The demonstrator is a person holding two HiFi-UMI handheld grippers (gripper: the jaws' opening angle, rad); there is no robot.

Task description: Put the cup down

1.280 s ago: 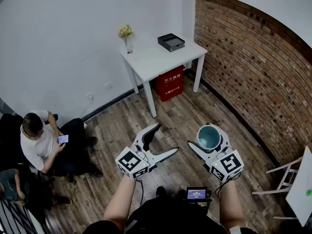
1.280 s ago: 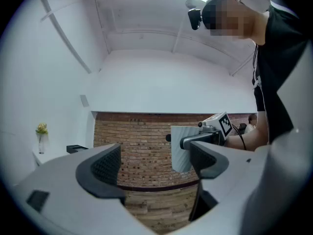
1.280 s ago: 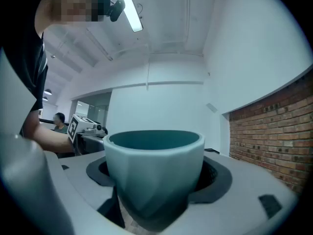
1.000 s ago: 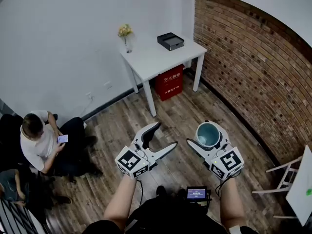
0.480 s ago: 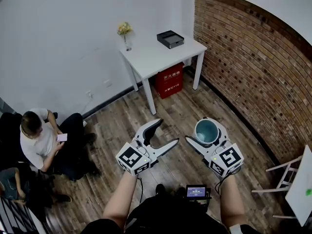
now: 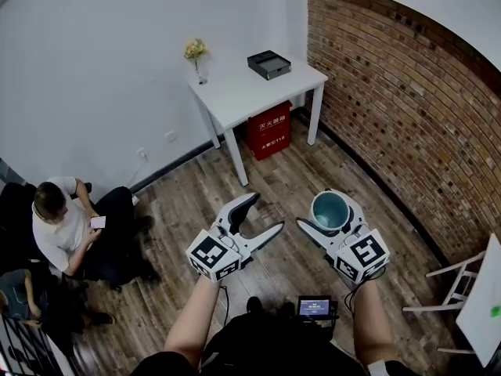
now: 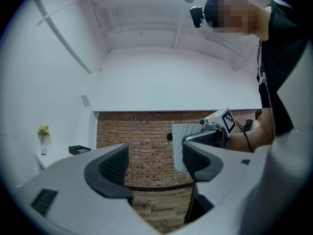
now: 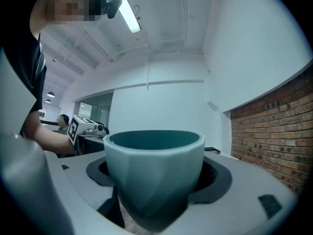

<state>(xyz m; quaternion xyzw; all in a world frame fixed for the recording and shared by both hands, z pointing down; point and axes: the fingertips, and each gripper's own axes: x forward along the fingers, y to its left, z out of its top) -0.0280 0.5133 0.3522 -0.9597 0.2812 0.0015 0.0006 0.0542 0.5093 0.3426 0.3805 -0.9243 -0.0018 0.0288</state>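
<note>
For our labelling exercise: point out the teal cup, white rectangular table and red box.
teal cup (image 6: 329,208), head view, inside bottom
white rectangular table (image 6: 250,92), head view, bare top
red box (image 6: 268,130), head view, front face

Cup (image 6: 331,211) in right gripper (image 6: 326,209); table (image 6: 244,94) ahead.

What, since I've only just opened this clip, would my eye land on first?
The teal cup stands out, clamped upright in the right gripper above the wooden floor. Beside it the left gripper holds nothing, and its jaws are closing. Farther off, a white table stands in the corner by the brick wall, with a red box underneath.
</note>
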